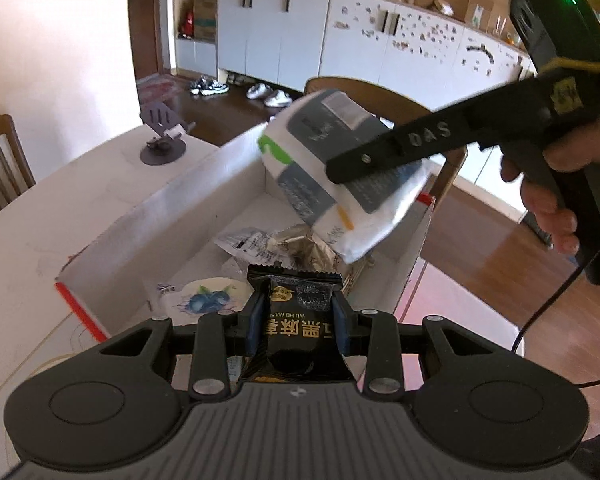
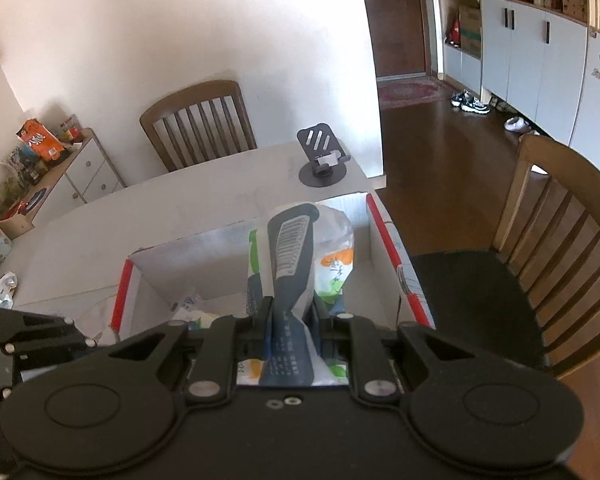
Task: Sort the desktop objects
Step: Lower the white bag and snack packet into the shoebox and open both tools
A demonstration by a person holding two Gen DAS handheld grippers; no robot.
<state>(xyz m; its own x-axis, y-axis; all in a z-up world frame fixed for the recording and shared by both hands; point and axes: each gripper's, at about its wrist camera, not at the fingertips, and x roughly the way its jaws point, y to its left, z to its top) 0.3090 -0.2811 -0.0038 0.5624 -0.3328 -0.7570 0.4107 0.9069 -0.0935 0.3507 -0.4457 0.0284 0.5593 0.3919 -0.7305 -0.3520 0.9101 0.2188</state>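
1. Above the open white box [image 1: 204, 216] w/ red-edged flaps, which sits on the pale surface [image 1: 28, 248], both claws hold packets.
2. Black snack packet [image 1: 300, 320]: long axis runs straight out from the left claw [image 1: 298, 320], crimped end pointing fwd toward the box interior; printed text reads upside-down in the left wrist view.
3. Tissue pack [image 1: 340, 176] (white, grey panels, green + orange marks): seen from the left wrist cam it hangs tilted over the box, long axis slanting from upper left to lower right; in the right wrist view it runs fwd along the fingers, barcode side up.
4. Left claw: nearly closed, pads pinching the black snack packet on both sides.
5. Right claw [image 2: 292, 316]: closed tight on the tissue pack, squeezing it thin between the pads.
6. A hand [image 1: 552, 184] grips the right claw's handle at the right edge of the left wrist view; claw reaches in from upper right, angled down over the box.
7. Inside the box: a blueberry-print lid [image 1: 208, 300], crumpled wrappers [image 1: 284, 248].
8. Phone stand [image 2: 320, 156] sits on the surface beyond the box, apart from it; a wooden chair [image 2: 200, 124] stands behind the surface.
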